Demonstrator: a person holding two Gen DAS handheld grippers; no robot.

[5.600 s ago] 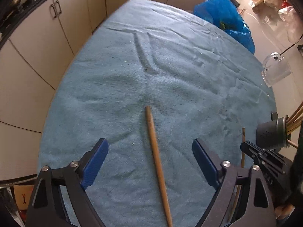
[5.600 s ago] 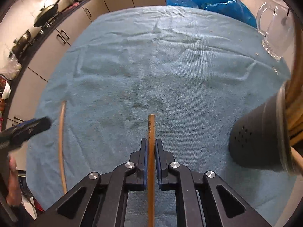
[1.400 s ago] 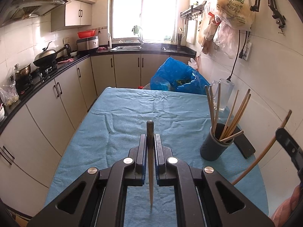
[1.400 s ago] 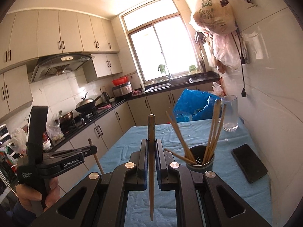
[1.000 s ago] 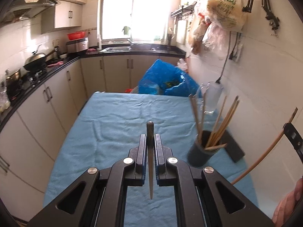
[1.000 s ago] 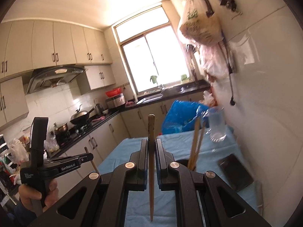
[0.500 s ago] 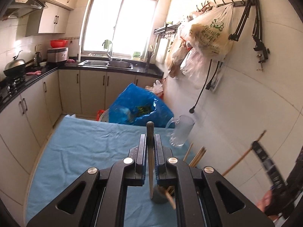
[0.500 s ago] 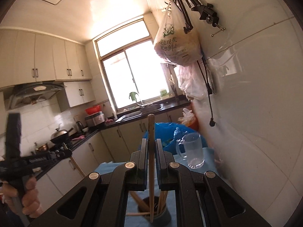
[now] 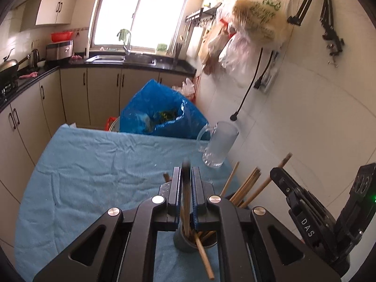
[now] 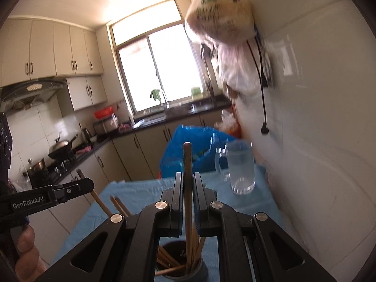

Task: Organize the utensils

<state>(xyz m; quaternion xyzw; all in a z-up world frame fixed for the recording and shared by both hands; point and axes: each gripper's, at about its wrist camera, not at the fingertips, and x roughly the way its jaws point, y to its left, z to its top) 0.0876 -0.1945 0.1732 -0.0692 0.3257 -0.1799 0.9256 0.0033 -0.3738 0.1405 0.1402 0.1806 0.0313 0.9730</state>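
Wall [image 9: 305, 117] closes the frame's right side, just beside the holder [image 9: 185, 244]; bare blue cloth [image 9: 94, 176] spreads left. Both grippers pinch upright chopsticks over that holder of chopsticks at bottom centre: left gripper [image 9: 186, 202] its stick [image 9: 186, 188], right gripper [image 10: 187, 202] its own [image 10: 187, 176]. A glass mug [image 9: 218, 145] stands beyond.

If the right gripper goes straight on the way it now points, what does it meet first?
Probably the glass mug on the blue cloth; depth is unclear. The right gripper holds a chopstick over the dark holder.
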